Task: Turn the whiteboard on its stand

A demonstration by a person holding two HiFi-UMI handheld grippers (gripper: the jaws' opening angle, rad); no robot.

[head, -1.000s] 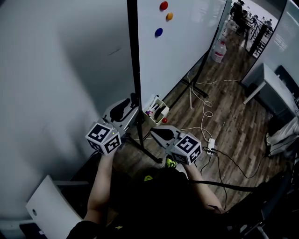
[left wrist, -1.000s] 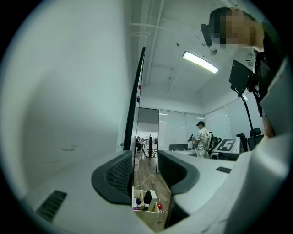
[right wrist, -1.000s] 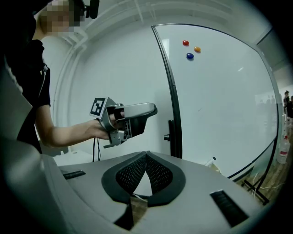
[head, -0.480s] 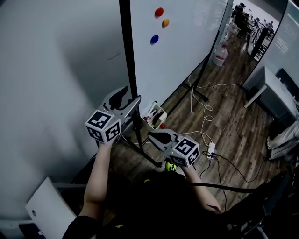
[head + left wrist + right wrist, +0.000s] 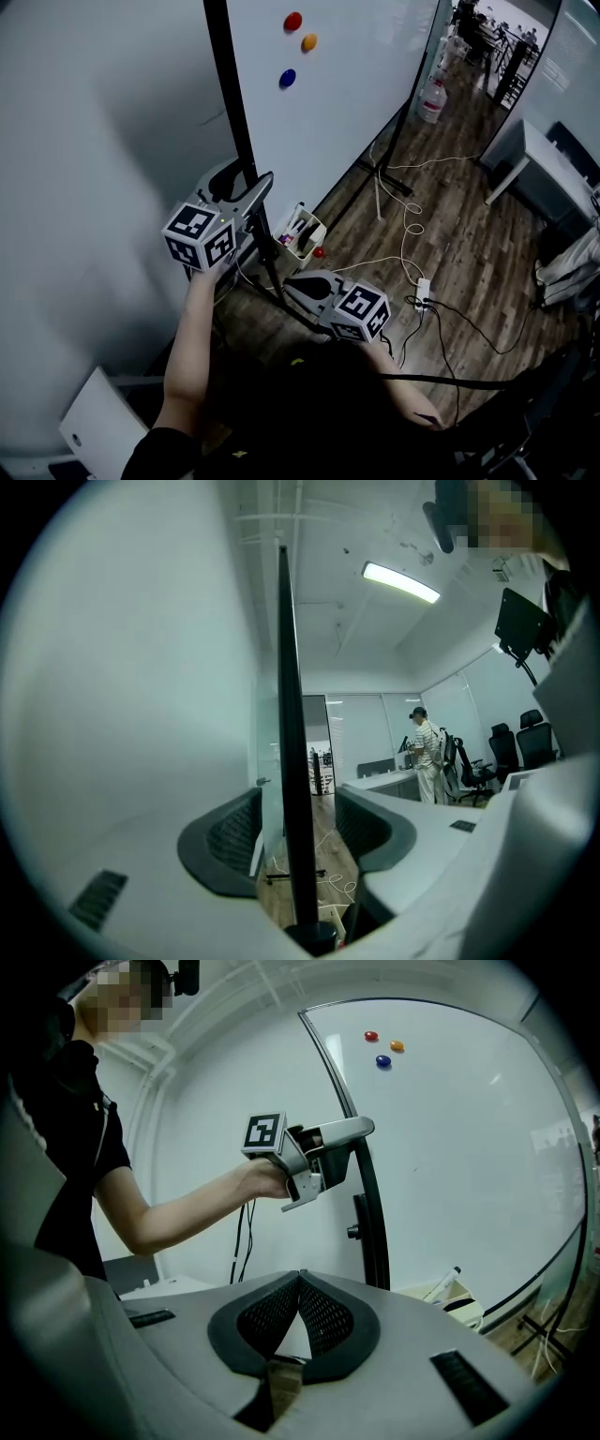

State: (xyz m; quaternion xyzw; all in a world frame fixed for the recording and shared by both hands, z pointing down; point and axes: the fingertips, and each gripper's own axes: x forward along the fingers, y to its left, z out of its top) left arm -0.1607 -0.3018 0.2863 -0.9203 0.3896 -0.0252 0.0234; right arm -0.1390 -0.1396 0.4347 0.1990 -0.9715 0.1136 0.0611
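The whiteboard (image 5: 347,84) stands upright on its black stand, with its black side frame (image 5: 225,103) towards me. My left gripper (image 5: 246,180) straddles that frame at about waist height. In the left gripper view the frame (image 5: 291,714) runs up between the two pads (image 5: 234,832) with a gap on each side, so the left gripper (image 5: 298,808) is open. My right gripper (image 5: 291,284) hangs lower, near the stand's leg, and holds nothing. In the right gripper view its jaws (image 5: 300,1279) are shut tip to tip, and my left gripper (image 5: 361,1133) shows at the frame.
Red (image 5: 293,21), orange (image 5: 308,42) and blue (image 5: 288,77) magnets sit on the board. A marker tray (image 5: 300,232) hangs at its bottom edge. A white wall (image 5: 103,141) is close on the left. Cables and a power strip (image 5: 422,292) lie on the wood floor; a table (image 5: 544,164) stands right.
The board's side frame has swung to the left in the head view, and my left gripper has gone left and up with it. My right gripper has dropped slightly lower and left.
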